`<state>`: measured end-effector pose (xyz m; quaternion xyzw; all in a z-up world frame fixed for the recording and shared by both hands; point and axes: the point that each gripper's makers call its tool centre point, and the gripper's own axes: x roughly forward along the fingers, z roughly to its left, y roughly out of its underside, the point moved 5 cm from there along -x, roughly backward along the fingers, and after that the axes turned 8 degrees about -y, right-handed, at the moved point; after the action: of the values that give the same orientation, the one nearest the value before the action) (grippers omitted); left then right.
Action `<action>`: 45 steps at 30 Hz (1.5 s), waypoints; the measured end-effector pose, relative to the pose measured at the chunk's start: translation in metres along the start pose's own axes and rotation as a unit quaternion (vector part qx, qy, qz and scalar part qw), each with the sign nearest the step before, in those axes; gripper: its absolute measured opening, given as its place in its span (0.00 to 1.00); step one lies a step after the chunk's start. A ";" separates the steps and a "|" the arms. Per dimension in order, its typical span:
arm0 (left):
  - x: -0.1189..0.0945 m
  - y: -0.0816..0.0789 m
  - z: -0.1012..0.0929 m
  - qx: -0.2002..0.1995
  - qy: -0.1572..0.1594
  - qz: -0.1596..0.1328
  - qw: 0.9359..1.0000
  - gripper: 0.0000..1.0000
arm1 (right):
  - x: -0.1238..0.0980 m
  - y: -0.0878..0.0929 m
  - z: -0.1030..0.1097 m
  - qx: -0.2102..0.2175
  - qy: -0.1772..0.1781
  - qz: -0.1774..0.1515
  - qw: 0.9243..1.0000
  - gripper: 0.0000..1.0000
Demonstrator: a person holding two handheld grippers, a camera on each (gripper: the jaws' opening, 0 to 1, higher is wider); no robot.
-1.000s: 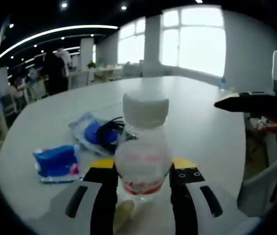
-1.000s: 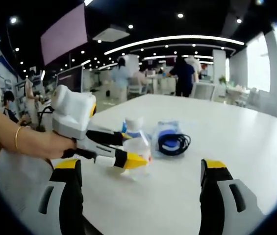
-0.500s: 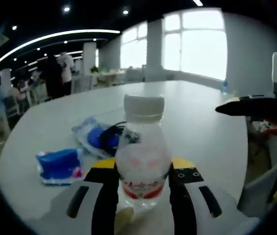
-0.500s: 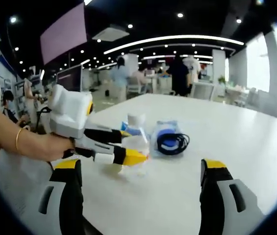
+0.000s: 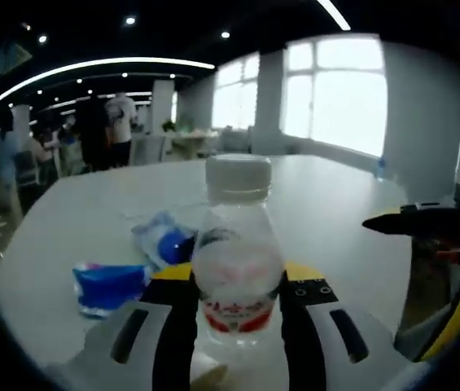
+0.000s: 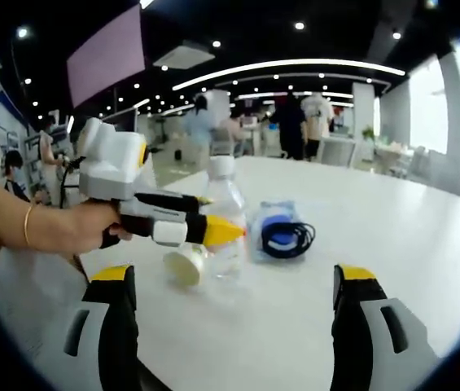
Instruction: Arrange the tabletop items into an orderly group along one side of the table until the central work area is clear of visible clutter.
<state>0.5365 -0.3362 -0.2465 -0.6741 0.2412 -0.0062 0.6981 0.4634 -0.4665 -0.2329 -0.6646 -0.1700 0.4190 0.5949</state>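
While we work across the big white table (image 6: 392, 244), the clutter sits toward one side of it, and that placement tells us where the tidy group is probably meant to form. Largest of the loose things is the clear bag (image 6: 282, 232) holding a blue item and a coil of black cable, lying flat near the middle of the right gripper view. Next comes the blue packet (image 5: 109, 285), flat on the table to the left of the bottle in the left gripper view. Then the water bottle (image 5: 236, 269), upright, white cap on top, red label low on its body. It appears raised off the table, which we judge is so it can be carried to join the group without dragging. Just beside it on the table, in the right gripper view, lies a small pale round object (image 6: 185, 265); we cannot tell what it is.

Our left gripper (image 5: 236, 305) has its jaws drawn in narrow against the bottle's sides, clamping it at the label. From the right gripper view we see that same gripper side-on with a hand (image 6: 103, 228) around its grip, yellow tips at the bottle. Our right gripper (image 6: 234, 309) waits with jaws spread wide, holding and touching nothing, well apart from the bag, presumably free for the next item.
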 end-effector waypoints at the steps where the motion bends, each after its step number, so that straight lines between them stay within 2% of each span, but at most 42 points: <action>1: -0.001 -0.003 0.003 -0.002 -0.004 -0.003 1.000 0.36 | 0.000 0.000 0.000 0.000 0.000 0.000 1.000 0.99; 7: -0.007 -0.021 0.021 -0.010 -0.029 -0.023 0.999 0.35 | 0.001 0.001 0.000 -0.001 0.000 0.003 1.000 0.99; 9: -0.008 -0.026 0.027 -0.001 -0.039 -0.023 0.999 0.35 | 0.001 0.001 0.001 0.000 0.000 0.003 1.000 0.99; 15: -0.010 -0.037 0.049 -0.012 -0.060 -0.021 0.998 0.35 | 0.001 0.001 0.001 0.001 0.000 0.003 1.000 0.99; 17: -0.012 -0.041 0.056 -0.006 -0.067 -0.031 0.997 0.35 | 0.001 0.002 0.000 0.003 0.000 0.003 1.000 0.99; 30: -0.018 -0.054 0.109 -0.020 -0.122 -0.046 0.991 0.35 | 0.002 0.004 -0.001 0.007 0.003 0.009 1.000 0.99; 36: -0.019 -0.057 0.134 -0.011 -0.155 -0.047 0.987 0.35 | 0.002 0.006 -0.002 0.008 0.004 0.014 1.000 0.99; 45: -0.017 -0.061 0.171 -0.026 -0.189 -0.055 0.980 0.35 | 0.004 0.011 -0.004 0.014 0.004 0.026 1.000 0.99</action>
<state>0.6001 -0.1762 -0.1876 -0.6929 0.0679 0.0894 0.7122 0.4659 -0.4686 -0.2448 -0.6622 -0.1440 0.4341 0.5936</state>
